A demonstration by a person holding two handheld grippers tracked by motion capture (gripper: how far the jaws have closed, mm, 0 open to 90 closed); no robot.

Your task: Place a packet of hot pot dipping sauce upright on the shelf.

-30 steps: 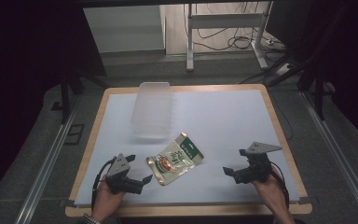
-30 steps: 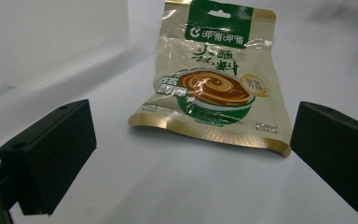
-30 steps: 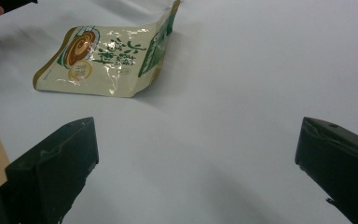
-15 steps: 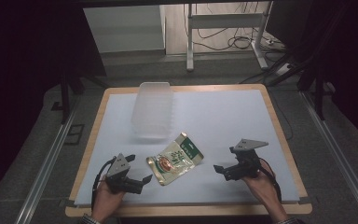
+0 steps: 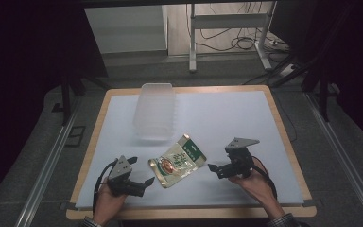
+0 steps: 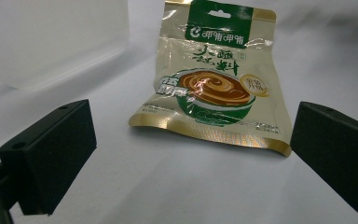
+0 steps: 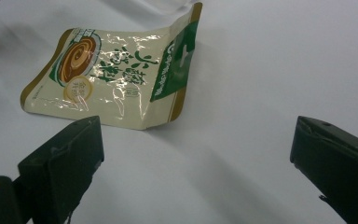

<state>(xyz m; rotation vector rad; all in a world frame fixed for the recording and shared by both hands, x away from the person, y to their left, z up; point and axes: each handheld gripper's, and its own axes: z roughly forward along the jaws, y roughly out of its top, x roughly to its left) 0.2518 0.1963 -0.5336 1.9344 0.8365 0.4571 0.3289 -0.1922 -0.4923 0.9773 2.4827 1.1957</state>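
packet: a flat, glossy cream and gold food packet [image 5: 177,161] with a green header band lies face up on the white sheet near the middle of the desk's near half.
packet axis: its long axis runs on a slant, the green header end toward the far right, the gold-trimmed bottom end toward the near left corner.
packet edges: in the right gripper view the header corner of the packet [image 7: 121,65] curls up off the sheet; in the left gripper view the bottom edge of the packet [image 6: 214,84] lies nearly flat and faces the camera.
container: a clear plastic container [image 5: 155,109] stands on the far left part of the sheet, just beyond the packet and apart from it.
left gripper: the left gripper [image 5: 139,185] sits near the desk's near edge, left of the packet and close to its bottom end, jaws spread wide with nothing between them.
right gripper: the right gripper [image 5: 218,170] is held above the sheet right of the packet, close to it but not touching, jaws wide apart and empty.
desk: the desk [image 5: 283,123] shows a wooden rim around the sheet.
open room: the right half and the far right corner of the sheet are bare; a narrow strip of sheet lies between the packet and the near edge.
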